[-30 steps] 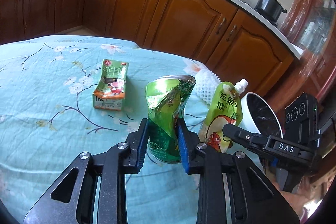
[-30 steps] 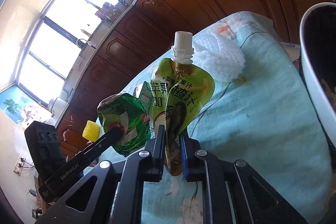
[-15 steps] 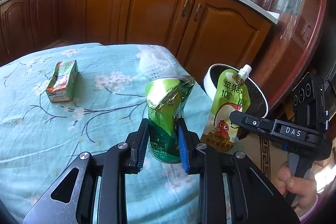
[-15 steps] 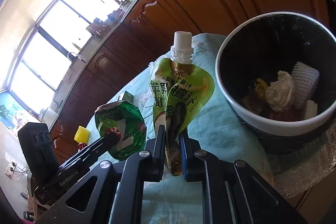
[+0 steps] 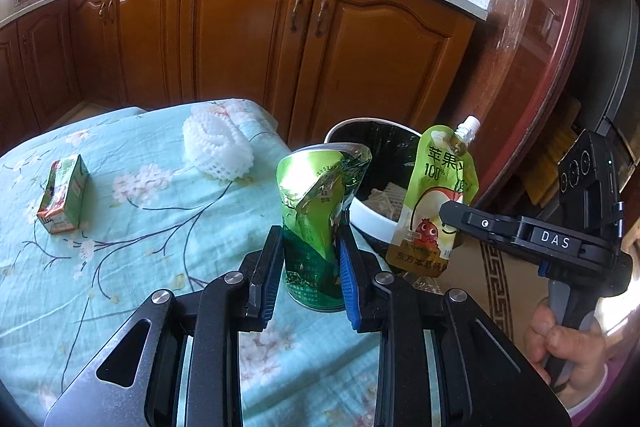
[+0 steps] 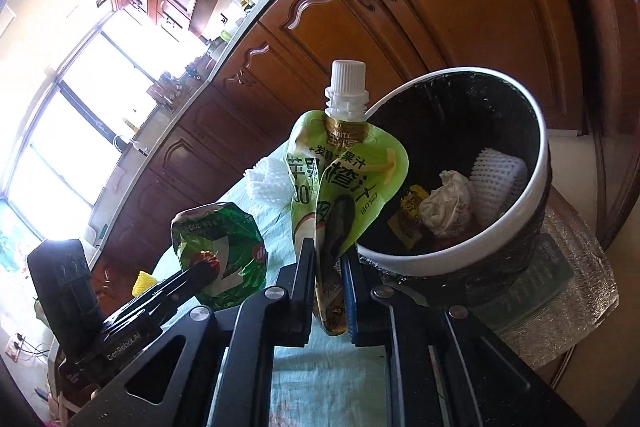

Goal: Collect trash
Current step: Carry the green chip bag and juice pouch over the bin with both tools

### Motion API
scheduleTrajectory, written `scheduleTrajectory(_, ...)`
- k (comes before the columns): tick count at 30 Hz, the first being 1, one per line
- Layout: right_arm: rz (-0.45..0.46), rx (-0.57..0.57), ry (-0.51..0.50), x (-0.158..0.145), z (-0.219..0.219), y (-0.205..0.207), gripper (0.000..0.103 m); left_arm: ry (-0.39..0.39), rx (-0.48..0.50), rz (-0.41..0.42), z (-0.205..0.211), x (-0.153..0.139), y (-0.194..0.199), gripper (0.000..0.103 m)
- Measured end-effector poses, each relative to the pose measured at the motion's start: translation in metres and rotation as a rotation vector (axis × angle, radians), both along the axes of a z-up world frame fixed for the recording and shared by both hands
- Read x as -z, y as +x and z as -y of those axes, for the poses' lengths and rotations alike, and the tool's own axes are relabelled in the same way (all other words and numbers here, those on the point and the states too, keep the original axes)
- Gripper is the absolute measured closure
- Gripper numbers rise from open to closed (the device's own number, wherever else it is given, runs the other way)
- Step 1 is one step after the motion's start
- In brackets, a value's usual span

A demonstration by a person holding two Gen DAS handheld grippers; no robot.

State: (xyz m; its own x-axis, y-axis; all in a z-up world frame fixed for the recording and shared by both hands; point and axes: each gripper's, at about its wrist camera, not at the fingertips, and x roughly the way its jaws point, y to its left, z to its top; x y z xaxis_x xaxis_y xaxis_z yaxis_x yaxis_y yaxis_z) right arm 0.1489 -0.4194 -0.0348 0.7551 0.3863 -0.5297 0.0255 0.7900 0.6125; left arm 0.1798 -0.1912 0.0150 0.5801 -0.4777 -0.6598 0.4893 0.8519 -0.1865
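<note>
Over the last second both loads have been carried off the middle of the tabletop [image 5: 132, 227] toward its corner, and the bin [image 6: 538, 163], a second ago only a sliver at the edge of the right wrist view, is now seen almost whole with its mouth open to the camera. By that measure the carry is judged nearly done, with only the last reach over the rim and the release left for each piece.

The left gripper [image 5: 310, 267] is clamped on the can [image 5: 316, 211], jaws narrow against its lower body. The can is green, badly crushed and creased, its top folded over. The right gripper [image 6: 326, 291] is closed on the pouch [image 6: 344, 183], jaws nearly together on its flat lower edge. The pouch is a limp green juice pack with a white screw cap, held upright just beside the bin's rim; whether it is already over the opening cannot be told from these angles.

Inside the bin a foam net, crumpled paper and a yellow wrapper are seen. A carton [image 5: 64, 195] and a white foam net [image 5: 218, 151] are left lying on the tabletop, so more collecting is judged to remain.
</note>
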Motion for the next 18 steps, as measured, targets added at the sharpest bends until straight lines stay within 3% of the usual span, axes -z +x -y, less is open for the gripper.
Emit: scheduleTrajectory(18, 0.023, 0.108, -0.022, -0.007, 0.046, -0.02, 0.09, -0.005, 0.073, 0.005, 0.05, -0.011, 0.011, 0.078)
